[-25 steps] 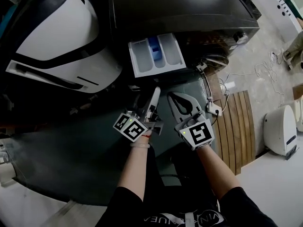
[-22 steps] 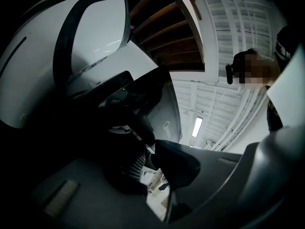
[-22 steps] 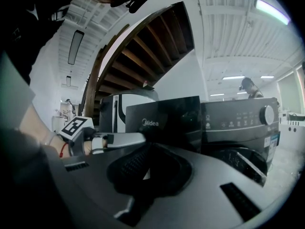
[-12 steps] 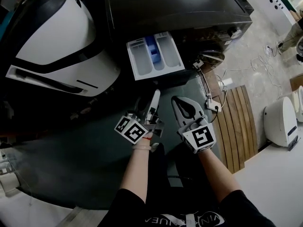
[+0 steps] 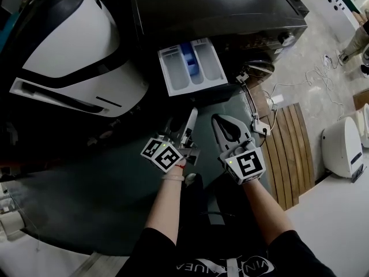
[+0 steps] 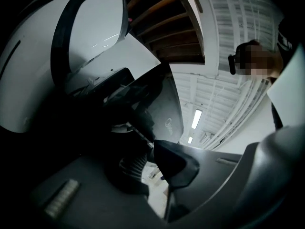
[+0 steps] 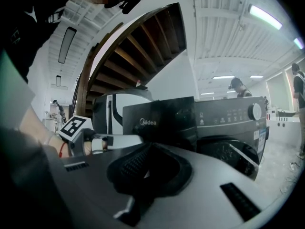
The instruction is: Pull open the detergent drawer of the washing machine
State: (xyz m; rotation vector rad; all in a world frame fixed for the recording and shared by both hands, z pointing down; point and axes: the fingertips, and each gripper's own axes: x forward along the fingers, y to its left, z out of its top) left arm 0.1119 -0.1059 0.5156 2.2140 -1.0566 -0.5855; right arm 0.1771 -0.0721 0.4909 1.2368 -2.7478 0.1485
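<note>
From the head view I see the drawer [image 5: 193,68] standing pulled out from the front of the dark washer [image 5: 219,10]. Its white compartments are open to the camera, with a blue insert in the middle one. It sits at the far centre of the scene, just right of a big white machine [image 5: 69,51].

Both of my claws are nearer than the drawer and clear of it, side by side and pointing toward it. The left claw [image 5: 192,113] is closed with nothing between its pads; its own view [image 6: 151,159] shows the pads meeting, with the white machine [image 6: 28,80] to its left. The right claw [image 5: 219,120] is closed too and empty. In its view [image 7: 147,149] the ribbed pads press together, with the washer [image 7: 209,123] and its dial straight ahead. The left claw's marker cube [image 7: 74,128] shows at the left there.

Wooden slats [image 5: 291,154] lie on the floor to the right.
</note>
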